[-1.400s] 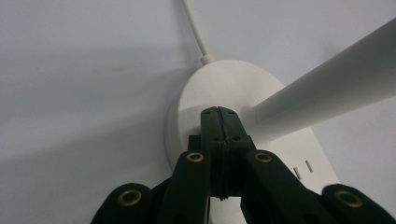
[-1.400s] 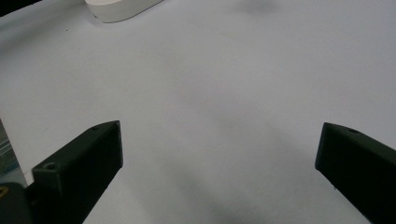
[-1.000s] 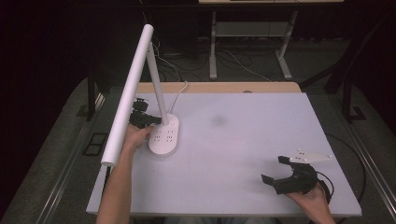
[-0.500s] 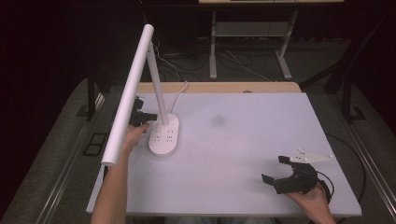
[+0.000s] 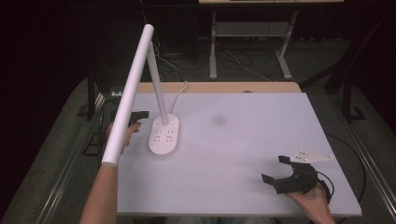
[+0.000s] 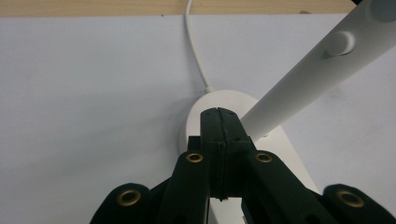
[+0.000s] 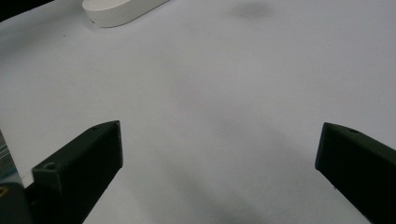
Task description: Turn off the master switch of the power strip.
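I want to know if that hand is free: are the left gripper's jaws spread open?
No: in the left gripper view the left gripper has its black jaws pressed flat together, empty, above the lamp base.

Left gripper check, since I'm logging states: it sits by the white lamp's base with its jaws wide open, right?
Not quite. The left gripper is by the white lamp's base, but its jaws are shut, pressed together with nothing between them, as the left gripper view shows.

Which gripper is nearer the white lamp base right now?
Left. The left gripper, jaws pressed shut with nothing between them, hovers right at the lamp base beside the upright stem. The right gripper, jaws wide open, sits at the table's near right corner, far from the base.
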Action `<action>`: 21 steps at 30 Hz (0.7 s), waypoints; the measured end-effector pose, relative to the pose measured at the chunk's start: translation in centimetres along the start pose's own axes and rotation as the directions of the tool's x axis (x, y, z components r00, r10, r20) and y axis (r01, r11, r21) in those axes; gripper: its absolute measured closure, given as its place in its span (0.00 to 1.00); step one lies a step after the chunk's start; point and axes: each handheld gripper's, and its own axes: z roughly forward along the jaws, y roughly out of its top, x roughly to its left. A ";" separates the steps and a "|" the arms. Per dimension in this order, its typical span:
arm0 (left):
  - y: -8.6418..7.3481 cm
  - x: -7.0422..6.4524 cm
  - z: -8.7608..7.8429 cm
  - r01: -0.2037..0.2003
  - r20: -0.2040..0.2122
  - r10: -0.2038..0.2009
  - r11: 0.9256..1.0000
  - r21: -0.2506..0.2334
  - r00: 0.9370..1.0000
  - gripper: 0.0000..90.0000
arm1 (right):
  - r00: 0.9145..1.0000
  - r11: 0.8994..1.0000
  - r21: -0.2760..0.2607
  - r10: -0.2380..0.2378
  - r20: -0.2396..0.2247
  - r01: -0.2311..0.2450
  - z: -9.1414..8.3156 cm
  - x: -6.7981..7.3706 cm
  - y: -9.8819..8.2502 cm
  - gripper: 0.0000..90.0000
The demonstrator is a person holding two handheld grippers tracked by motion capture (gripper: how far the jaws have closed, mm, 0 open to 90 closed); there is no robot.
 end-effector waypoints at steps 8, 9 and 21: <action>-0.4 -0.6 -2.6 0.010 0.017 -0.008 0.997 -0.076 1.000 0.98 | 1.000 1.000 -0.003 -0.002 -0.002 0.002 -0.1 0.1 0.0 0.00; -0.5 -0.7 -2.9 0.016 0.014 -0.015 0.996 -0.085 1.000 0.94 | 1.000 1.000 -0.005 -0.004 -0.002 0.004 -0.1 0.1 0.0 0.00; -3.6 -1.3 -6.0 0.055 0.077 -0.045 0.989 -0.140 0.996 0.67 | 1.000 1.000 -0.006 -0.012 -0.009 0.012 0.0 0.4 0.1 0.00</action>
